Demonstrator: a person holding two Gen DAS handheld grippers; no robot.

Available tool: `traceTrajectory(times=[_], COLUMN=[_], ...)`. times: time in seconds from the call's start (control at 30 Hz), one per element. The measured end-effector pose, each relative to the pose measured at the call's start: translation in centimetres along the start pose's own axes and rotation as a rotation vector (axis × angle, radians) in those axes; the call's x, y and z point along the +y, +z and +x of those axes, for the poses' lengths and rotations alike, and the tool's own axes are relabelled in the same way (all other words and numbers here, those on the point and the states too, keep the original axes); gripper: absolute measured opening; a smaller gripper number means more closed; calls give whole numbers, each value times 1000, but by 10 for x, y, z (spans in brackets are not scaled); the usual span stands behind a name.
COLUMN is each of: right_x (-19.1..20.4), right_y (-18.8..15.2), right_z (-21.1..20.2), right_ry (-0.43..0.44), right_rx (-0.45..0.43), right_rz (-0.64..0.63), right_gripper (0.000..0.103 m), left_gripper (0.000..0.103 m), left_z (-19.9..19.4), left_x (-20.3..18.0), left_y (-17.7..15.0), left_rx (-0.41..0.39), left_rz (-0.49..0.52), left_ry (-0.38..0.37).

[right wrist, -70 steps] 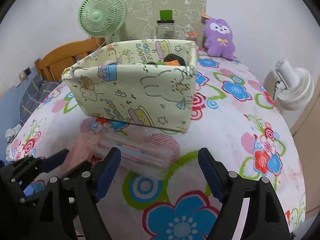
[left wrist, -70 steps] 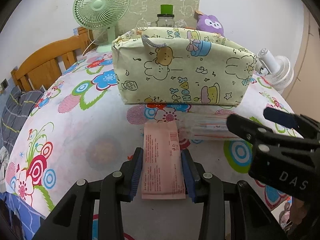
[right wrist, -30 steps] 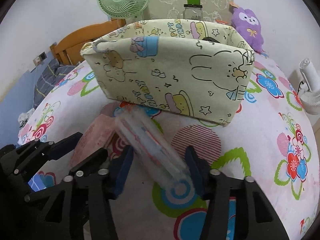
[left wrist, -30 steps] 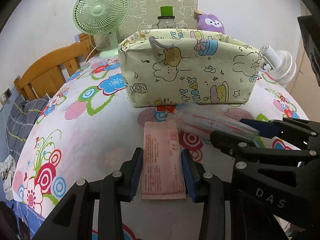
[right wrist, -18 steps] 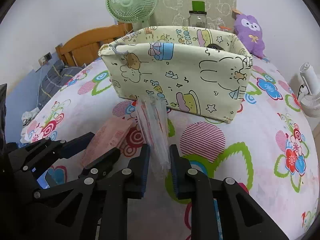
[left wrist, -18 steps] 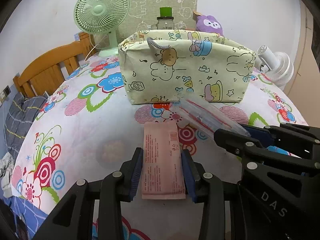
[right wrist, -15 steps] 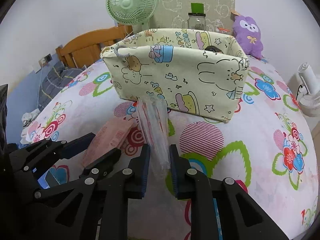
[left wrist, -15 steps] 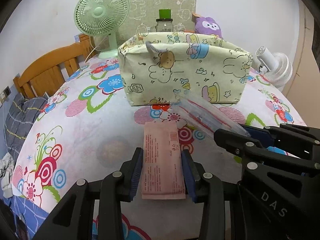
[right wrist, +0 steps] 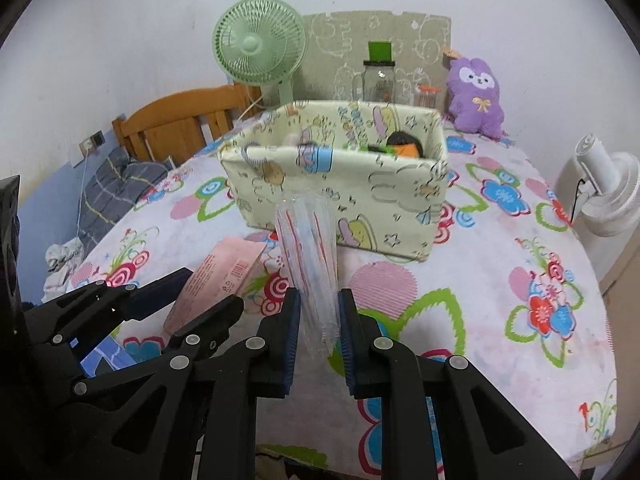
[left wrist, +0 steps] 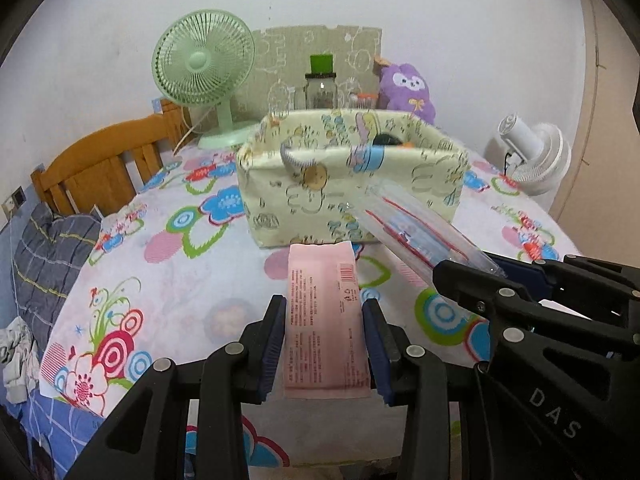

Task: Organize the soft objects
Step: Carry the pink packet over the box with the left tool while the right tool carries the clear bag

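My left gripper (left wrist: 325,338) is shut on a flat pink packet (left wrist: 323,316) and holds it above the floral tablecloth, in front of the cream cartoon-print fabric box (left wrist: 344,184). My right gripper (right wrist: 319,330) is shut on a clear plastic packet with red and blue stripes (right wrist: 310,252), tilted up toward the box (right wrist: 340,176). The clear packet also shows in the left wrist view (left wrist: 416,228), and the pink packet in the right wrist view (right wrist: 218,280). Dark and orange items (right wrist: 404,146) lie inside the box.
A green fan (right wrist: 260,46), a glass jar (right wrist: 379,80) and a purple plush (right wrist: 476,96) stand behind the box. A white fan (right wrist: 604,196) is at the right edge. A wooden headboard (right wrist: 180,124) and grey bedding (right wrist: 116,188) are at the left.
My right gripper closed on the clear packet and lifted it off the cloth. Both grippers have risen, so the box's inside now shows.
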State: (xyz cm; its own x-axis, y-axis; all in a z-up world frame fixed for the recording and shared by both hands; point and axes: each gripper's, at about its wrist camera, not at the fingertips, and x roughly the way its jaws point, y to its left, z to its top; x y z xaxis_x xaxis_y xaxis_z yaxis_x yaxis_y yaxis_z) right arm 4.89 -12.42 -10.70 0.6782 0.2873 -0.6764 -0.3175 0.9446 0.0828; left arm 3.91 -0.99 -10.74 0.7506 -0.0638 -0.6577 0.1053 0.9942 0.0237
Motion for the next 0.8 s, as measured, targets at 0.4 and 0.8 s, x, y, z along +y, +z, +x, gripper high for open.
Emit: traceTrajectory(times=[0.4, 0.8], right_x=[-2, -7], right_y=[22, 49], right_z=[-46, -73], right_ry=[-38, -54], right_rx=[-103, -168], right_rz=[22, 33], right_gripper=[22, 22], left_gripper=[39, 39], left_z=[-30, -47], left_x=[-10, -14], left_y=[31, 62], left_rx=[-87, -150], left_rz=[8, 7], left_ry=[-19, -24])
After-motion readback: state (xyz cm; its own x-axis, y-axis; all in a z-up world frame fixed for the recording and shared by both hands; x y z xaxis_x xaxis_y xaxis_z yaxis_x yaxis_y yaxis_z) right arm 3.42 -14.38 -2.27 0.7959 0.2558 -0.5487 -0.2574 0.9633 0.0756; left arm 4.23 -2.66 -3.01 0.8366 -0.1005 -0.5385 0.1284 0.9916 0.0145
